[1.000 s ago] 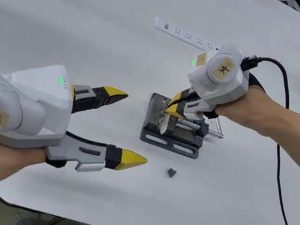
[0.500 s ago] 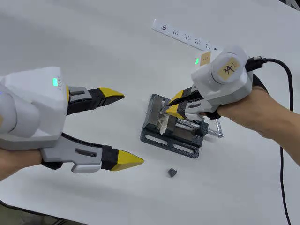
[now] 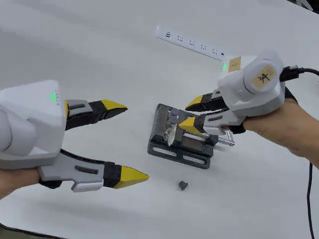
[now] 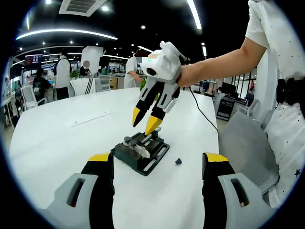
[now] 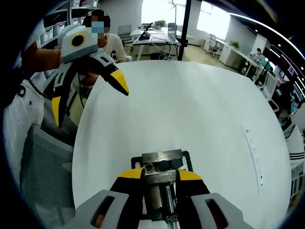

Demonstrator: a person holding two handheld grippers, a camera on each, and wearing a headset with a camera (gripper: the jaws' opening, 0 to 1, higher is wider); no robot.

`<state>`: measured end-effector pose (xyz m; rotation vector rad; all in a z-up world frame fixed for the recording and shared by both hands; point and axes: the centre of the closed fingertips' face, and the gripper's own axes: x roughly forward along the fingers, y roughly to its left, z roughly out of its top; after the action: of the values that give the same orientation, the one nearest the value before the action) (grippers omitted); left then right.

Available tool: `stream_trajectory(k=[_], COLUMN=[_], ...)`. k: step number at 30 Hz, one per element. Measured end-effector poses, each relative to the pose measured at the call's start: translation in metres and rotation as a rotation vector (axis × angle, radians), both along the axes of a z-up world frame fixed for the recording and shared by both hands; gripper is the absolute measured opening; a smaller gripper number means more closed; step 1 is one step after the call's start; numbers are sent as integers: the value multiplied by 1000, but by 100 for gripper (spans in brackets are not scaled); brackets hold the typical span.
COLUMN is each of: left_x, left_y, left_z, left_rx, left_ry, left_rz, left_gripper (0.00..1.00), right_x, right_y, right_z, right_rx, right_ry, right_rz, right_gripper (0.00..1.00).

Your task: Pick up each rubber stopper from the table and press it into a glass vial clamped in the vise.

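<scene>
A dark metal vise [image 3: 175, 145] sits mid-table and clamps a glass vial [image 3: 171, 132] with a grey stopper [image 3: 173, 117] in its mouth. One loose grey rubber stopper [image 3: 183, 185] lies on the table just in front of the vise. My right gripper [image 3: 188, 115] hovers above the vise's right side, open, with nothing between its yellow tips. From its own camera the vise [image 5: 162, 164] lies just beyond its jaws. My left gripper [image 3: 126, 140] is held wide open and empty to the left of the vise. In the left gripper view the loose stopper [image 4: 178, 161] lies right of the vise [image 4: 140, 150].
A white power strip [image 3: 192, 44] lies at the back of the white table. The right gripper's black cable [image 3: 310, 184] trails off to the right. Beyond the table are office chairs and several people [image 4: 62, 71].
The right gripper has drawn back to the right from the vial top, and the grey stopper now shows seated there. The left gripper has hardly moved.
</scene>
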<state>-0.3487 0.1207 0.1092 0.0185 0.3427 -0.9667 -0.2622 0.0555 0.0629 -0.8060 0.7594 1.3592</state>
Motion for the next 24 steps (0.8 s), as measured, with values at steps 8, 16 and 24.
stream_trajectory(k=[8, 16, 24], left_x=[-1, -1, -1], left_y=[-1, -4, -9], left_z=[3, 5, 4], left_rx=[35, 77, 125], left_ry=[-10, -18, -23], left_rz=[-23, -57, -97], left_gripper=[75, 75, 75], right_x=[-7, -18, -33], right_y=[-14, -32, -50], right_z=[11, 18, 23], right_rx=[61, 111, 174], right_ry=[8, 1, 3], right_rz=[-48, -79, -112], right_gripper=[32, 42, 50])
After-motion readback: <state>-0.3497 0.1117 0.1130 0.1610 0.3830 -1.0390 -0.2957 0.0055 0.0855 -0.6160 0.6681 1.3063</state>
